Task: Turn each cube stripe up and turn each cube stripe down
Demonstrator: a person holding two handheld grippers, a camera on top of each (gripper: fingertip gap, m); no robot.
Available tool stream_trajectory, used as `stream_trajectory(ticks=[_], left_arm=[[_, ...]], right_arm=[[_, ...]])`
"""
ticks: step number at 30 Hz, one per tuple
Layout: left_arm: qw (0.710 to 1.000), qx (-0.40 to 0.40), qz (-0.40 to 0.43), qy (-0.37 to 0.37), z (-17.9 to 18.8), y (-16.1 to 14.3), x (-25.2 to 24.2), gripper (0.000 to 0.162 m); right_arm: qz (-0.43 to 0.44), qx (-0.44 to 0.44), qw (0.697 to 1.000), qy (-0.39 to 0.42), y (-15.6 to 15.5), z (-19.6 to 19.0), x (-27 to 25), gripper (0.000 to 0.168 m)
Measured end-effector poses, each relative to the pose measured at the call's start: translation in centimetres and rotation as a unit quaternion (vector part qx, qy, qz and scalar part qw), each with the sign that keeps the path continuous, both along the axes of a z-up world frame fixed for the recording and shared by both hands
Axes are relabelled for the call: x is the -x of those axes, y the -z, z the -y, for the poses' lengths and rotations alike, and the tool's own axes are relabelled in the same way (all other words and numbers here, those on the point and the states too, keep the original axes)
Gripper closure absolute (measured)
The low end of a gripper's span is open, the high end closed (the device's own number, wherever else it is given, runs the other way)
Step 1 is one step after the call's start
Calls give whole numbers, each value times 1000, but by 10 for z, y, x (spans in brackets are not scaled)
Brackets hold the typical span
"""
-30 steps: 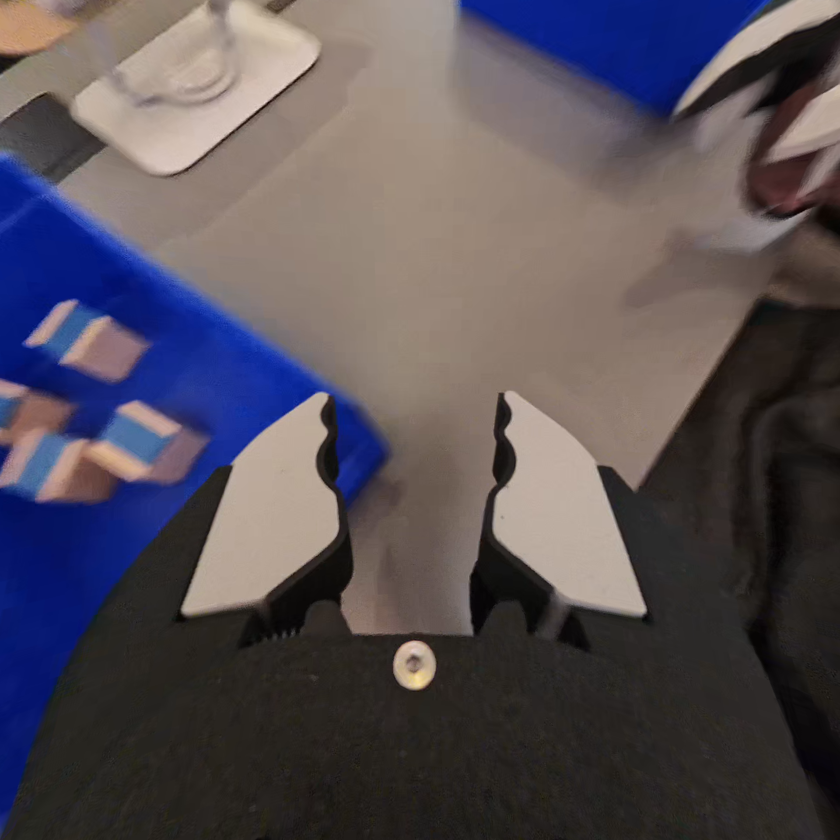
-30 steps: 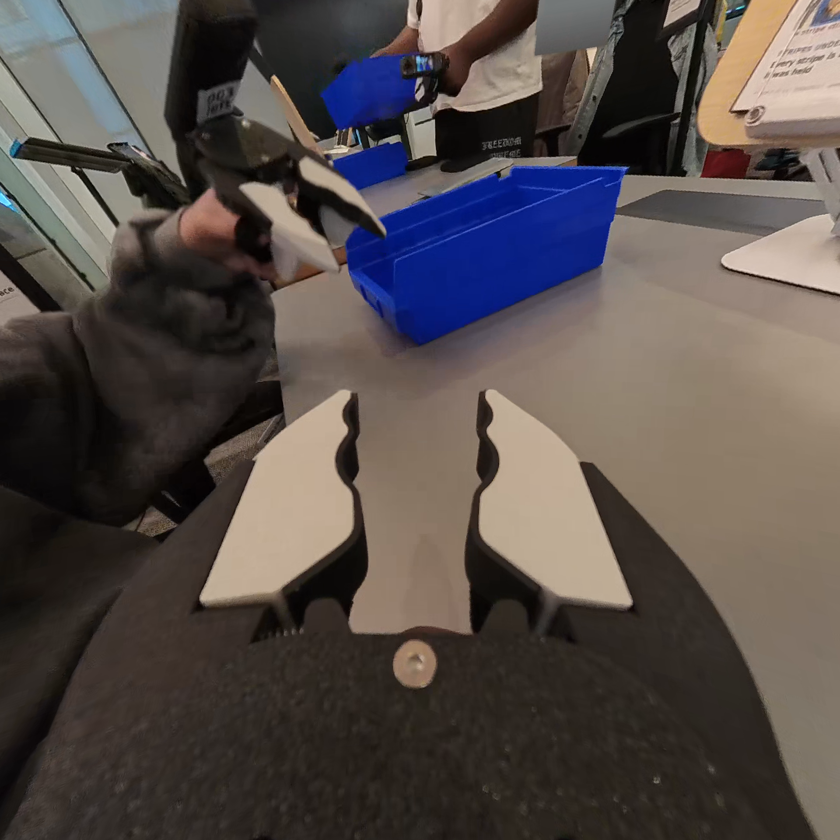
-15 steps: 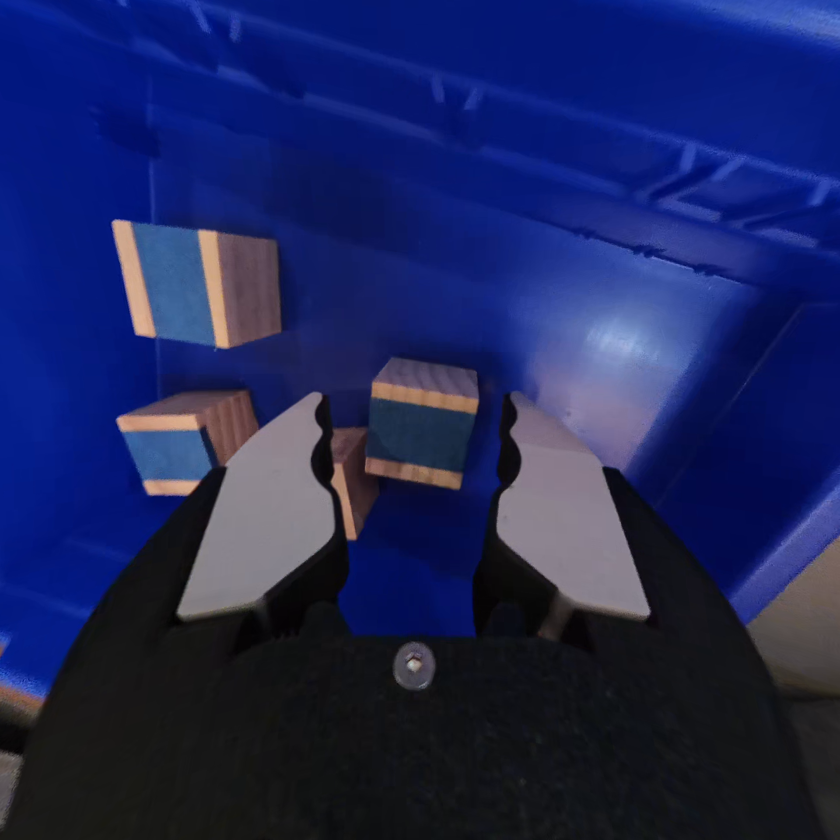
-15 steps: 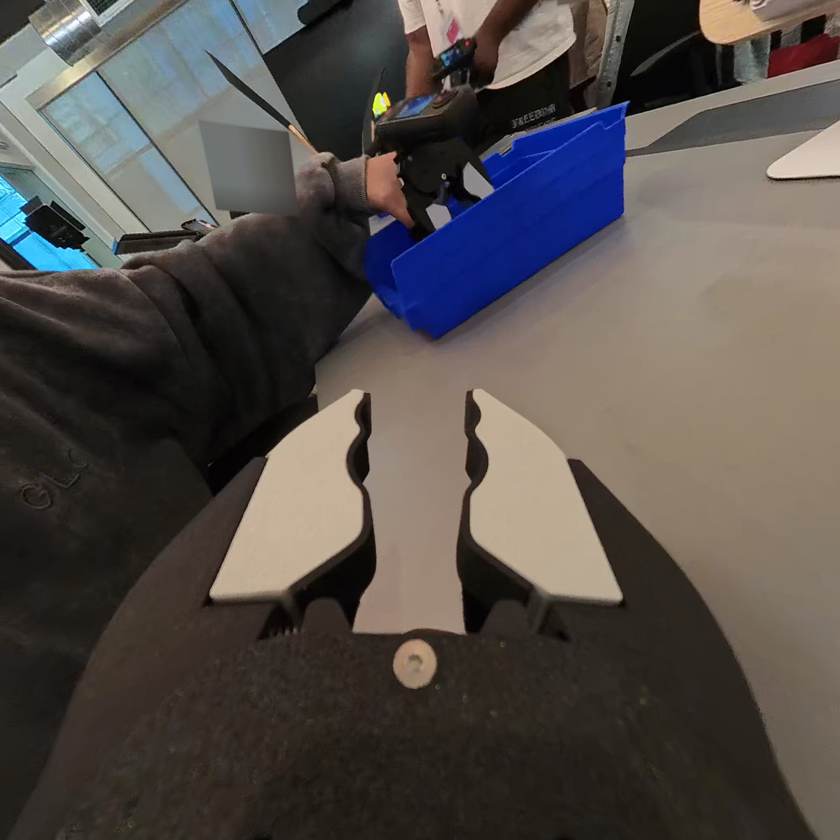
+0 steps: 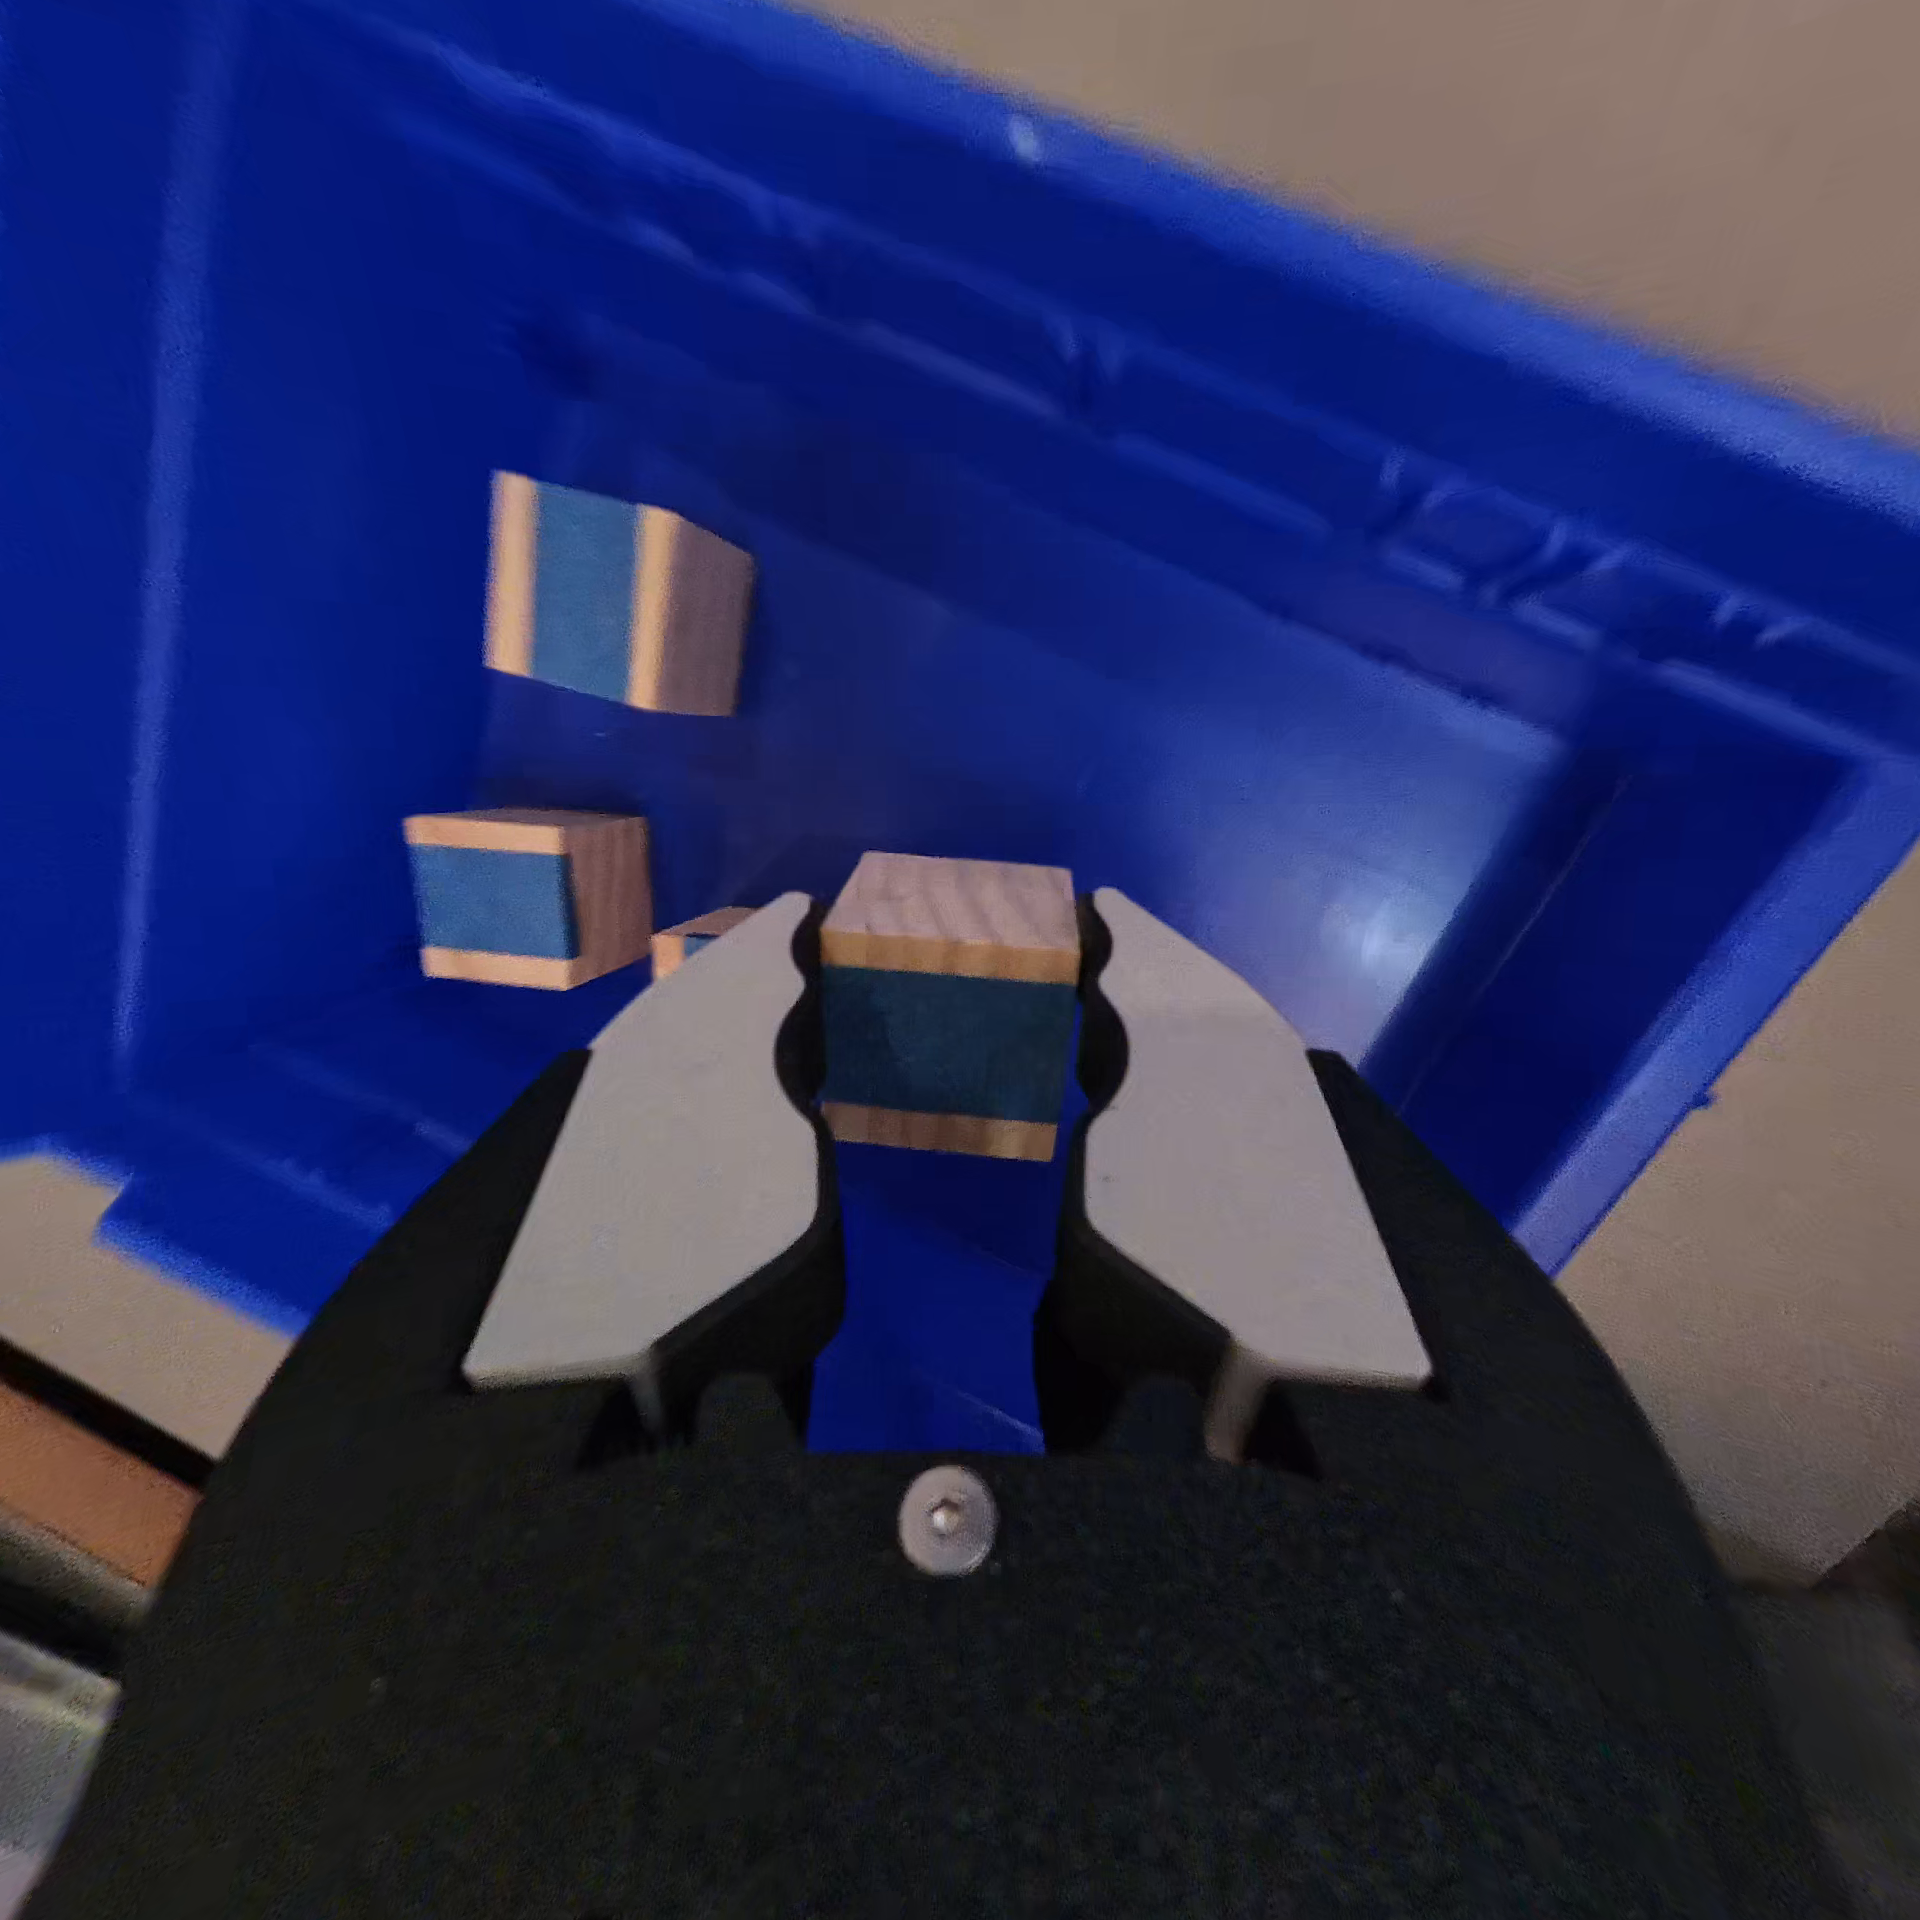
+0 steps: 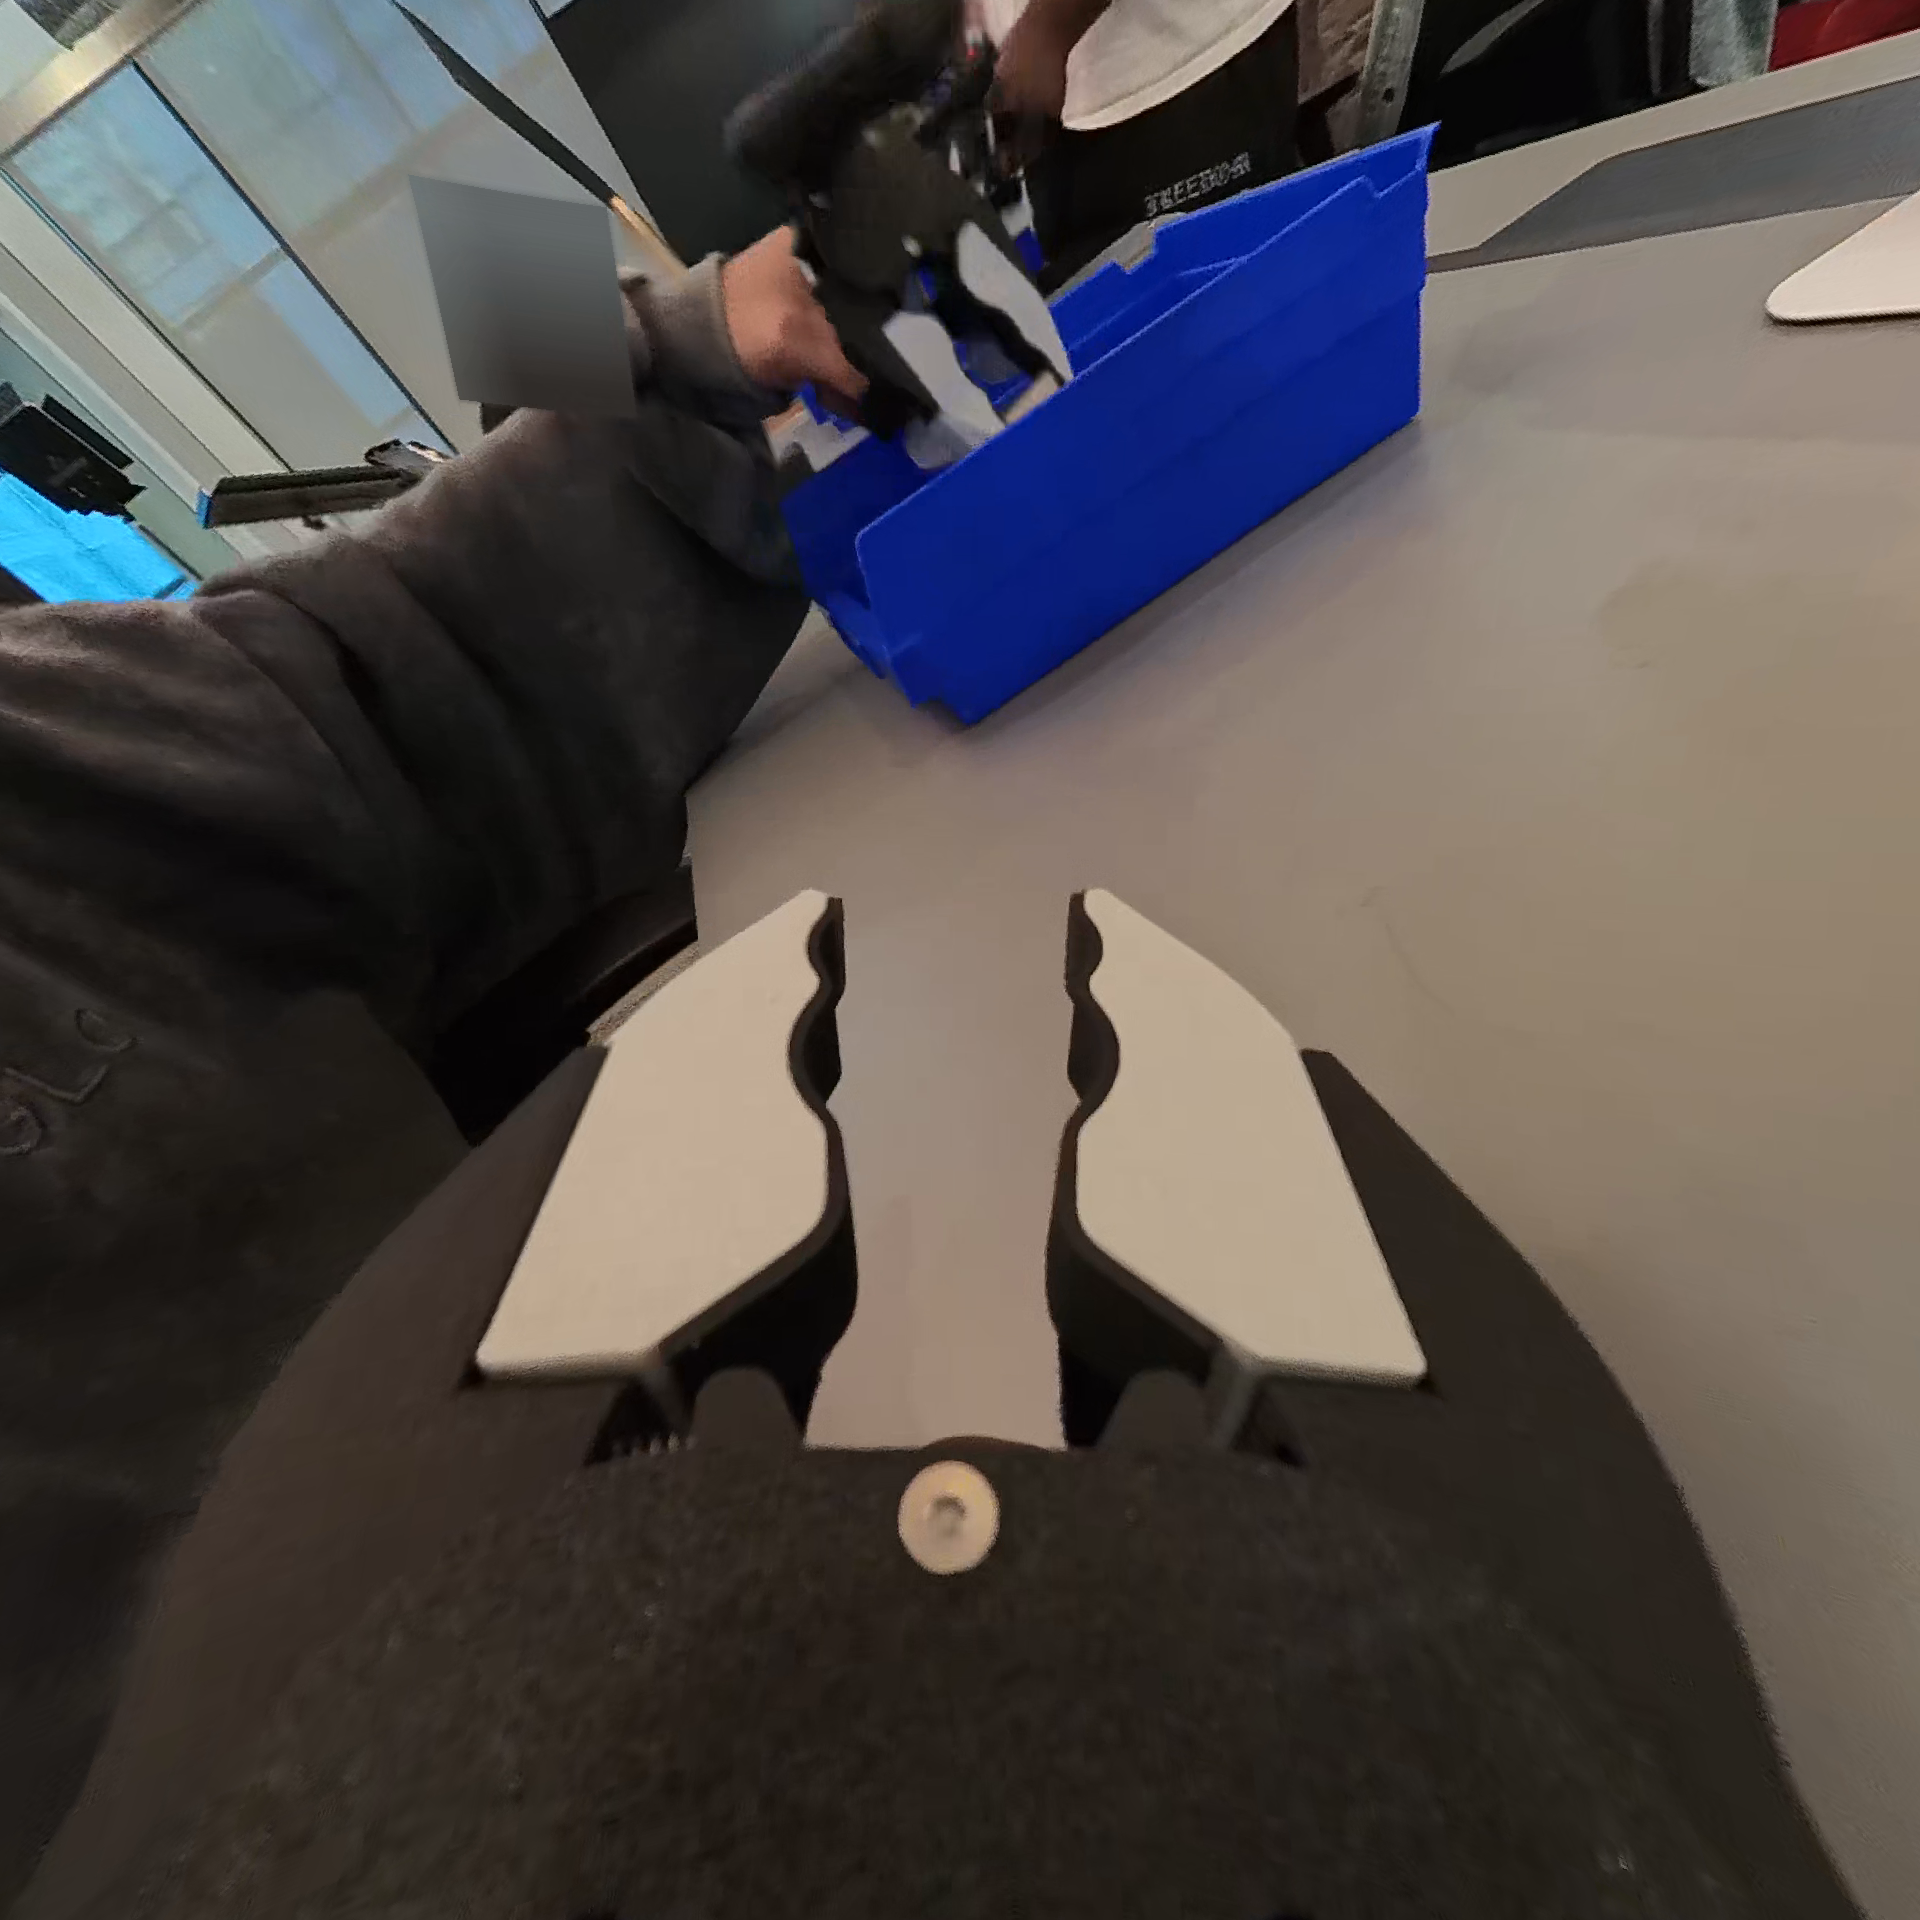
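Left wrist view: your left tool (image 5: 948,914) reaches into the blue bin (image 5: 1143,582), its two fingers (image 5: 686,1132) pressed against the sides of a wooden cube (image 5: 951,1003), so it is clamped on that cube; the cube's blue stripe faces the camera and a plain wood face looks up. Two more striped cubes (image 5: 613,592) (image 5: 520,899) lie on the bin floor to the left, apart from each other, and a fourth cube (image 5: 698,937) peeks out from behind the left finger. Right wrist view: your right tool (image 6: 954,904) hovers over the bare grey bench (image 6: 1455,831) with its fingers apart, gripping nothing. Farther off, the bin (image 6: 1143,488) stands on the bench with your left tool (image 6: 961,343) dipping into it, held by your hand (image 6: 774,322) in a dark sleeve (image 6: 364,727).
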State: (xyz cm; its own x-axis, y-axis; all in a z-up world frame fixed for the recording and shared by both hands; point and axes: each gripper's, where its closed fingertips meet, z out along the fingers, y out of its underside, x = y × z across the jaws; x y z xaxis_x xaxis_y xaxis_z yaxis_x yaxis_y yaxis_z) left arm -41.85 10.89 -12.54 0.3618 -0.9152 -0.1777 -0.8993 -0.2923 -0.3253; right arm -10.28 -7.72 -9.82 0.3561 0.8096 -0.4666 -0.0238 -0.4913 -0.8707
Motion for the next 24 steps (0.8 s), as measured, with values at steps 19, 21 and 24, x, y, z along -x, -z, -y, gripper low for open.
stream_trajectory(ticks=[19,21,24], left_arm=[[707,280,640,-112,105,-154,-280,118],[683,308,652,-114,108,-151,-287,118],[681,327,646,-112,112,-139,-297,118]], right_arm=[[-144,166,973,-66,-95,-57,39,103],[-175,183,964,-86,-104,-55,38,100],[-172,183,966,-69,-97,-60,36,99]])
